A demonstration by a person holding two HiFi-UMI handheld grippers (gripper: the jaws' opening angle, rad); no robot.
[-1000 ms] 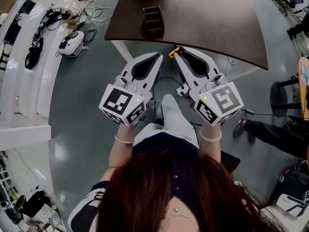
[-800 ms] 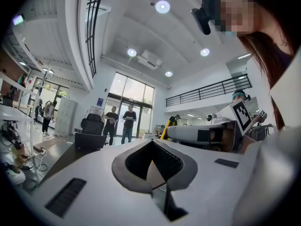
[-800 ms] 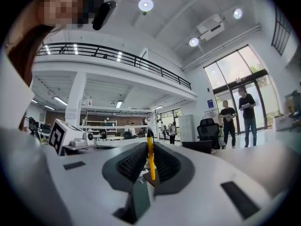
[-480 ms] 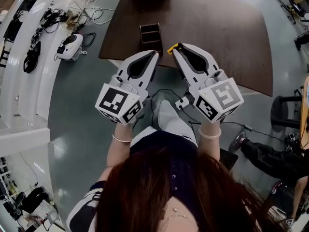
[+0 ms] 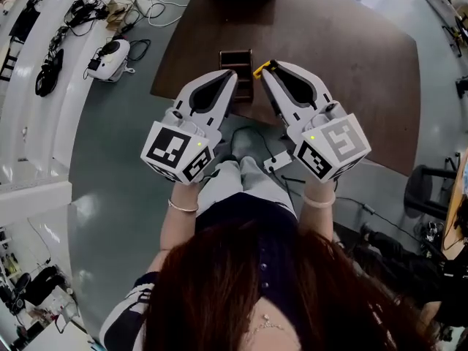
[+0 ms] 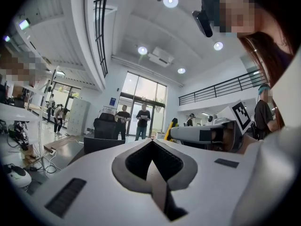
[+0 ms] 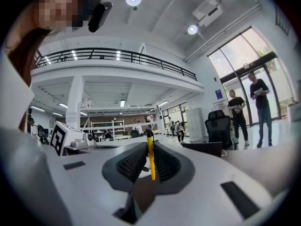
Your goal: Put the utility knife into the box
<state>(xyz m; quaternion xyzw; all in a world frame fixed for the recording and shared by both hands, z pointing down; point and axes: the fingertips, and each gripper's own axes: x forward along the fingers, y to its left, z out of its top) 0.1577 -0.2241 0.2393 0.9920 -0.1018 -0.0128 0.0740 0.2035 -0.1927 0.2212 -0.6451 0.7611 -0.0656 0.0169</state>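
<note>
Right tongs (image 5: 268, 70) clamped on slim yellow utility knife (image 7: 150, 160), near dark compartmented box (image 5: 235, 58) on brown surface (image 5: 336, 42). Left tongs (image 5: 232, 77) together, nothing between.

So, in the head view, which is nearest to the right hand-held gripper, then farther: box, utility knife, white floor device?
1. Utility knife: in the jaws of the right hand-held gripper.
2. Box: on the table, just to its left.
3. White device: on the floor, far left.

Bare table (image 5: 333, 46) around the box (image 5: 235, 58)
</note>
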